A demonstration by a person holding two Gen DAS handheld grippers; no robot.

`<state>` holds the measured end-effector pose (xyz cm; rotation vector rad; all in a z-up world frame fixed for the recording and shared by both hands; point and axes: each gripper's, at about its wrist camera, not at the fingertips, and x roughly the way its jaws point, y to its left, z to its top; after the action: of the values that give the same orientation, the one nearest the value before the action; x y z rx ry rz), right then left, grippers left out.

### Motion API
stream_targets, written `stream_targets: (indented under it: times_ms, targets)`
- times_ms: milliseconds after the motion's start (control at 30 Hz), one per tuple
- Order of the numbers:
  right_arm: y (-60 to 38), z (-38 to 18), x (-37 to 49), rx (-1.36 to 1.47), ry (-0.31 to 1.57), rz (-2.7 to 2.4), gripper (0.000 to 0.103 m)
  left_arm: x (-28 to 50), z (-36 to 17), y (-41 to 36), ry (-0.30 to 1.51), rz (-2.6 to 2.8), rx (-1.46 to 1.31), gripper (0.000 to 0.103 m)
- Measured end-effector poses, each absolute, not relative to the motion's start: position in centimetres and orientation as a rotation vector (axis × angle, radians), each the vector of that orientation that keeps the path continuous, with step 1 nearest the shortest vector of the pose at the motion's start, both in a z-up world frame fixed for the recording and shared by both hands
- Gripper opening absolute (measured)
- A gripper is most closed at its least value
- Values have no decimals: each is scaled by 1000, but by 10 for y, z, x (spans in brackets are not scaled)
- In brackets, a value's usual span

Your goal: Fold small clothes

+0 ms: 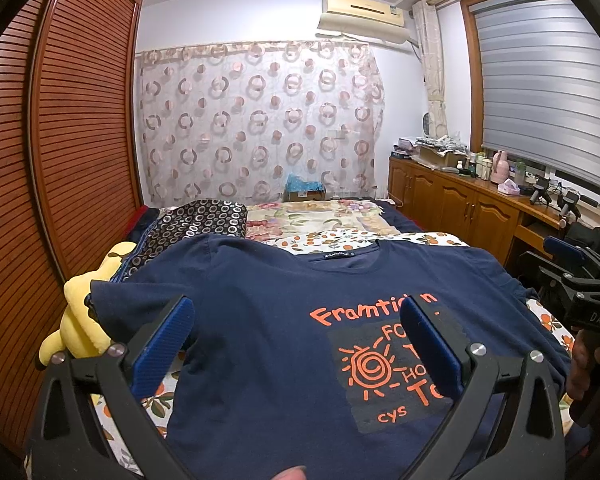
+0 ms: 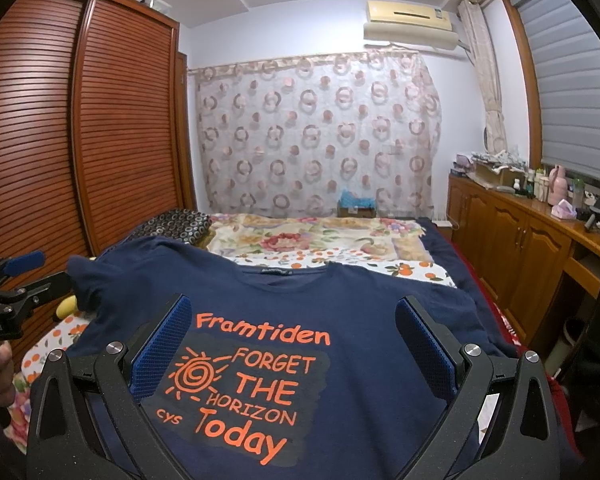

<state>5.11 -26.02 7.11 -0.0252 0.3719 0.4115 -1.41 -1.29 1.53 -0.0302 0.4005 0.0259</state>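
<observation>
Lying face up on the bed [image 2: 416,270], a navy knit T-shirt [image 2: 356,360] spreads flat, its round collar toward the far curtain and its hem toward me. I read orange lettering across the chest, "Framtiden" above a matte grey rectangular patch printed with a spiral sun and "FORGET THE HORIZON Today". Its left sleeve is rumpled beside a yellow plush toy [image 1: 80,320], soft and nubbly, at the mattress edge. My right gripper [image 2: 292,344] hangs over the chest print with its jaws spread wide and nothing between them; the fingers [image 2: 164,344] carry blue pads with a fine dimpled texture on black angular plastic arms fastened by round metal pins. My left gripper [image 1: 296,340] is likewise released and empty, over the shirt's left half, its pads ribbed blue. Beneath the shirt I see a white bedsheet printed with oranges, then a floral quilt [image 2: 308,236] farther back and a dark ring-patterned folded cloth [image 1: 204,216]. A louvred wooden wardrobe [image 1: 80,120] with horizontal slats stands to the left; a sheer curtain [image 2: 320,132] with circle motifs covers the far wall.
</observation>
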Motion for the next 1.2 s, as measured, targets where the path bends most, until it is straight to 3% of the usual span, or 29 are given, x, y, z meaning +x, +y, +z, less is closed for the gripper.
stream_targets:
  times_ms: [867, 1200]
  targets:
    - [-256, 72, 52, -26, 379, 415, 103, -12, 13, -14, 415, 22, -36, 103]
    - [-227, 53, 69, -54, 434, 500, 103, 5, -7, 21, 472, 11, -72, 103]
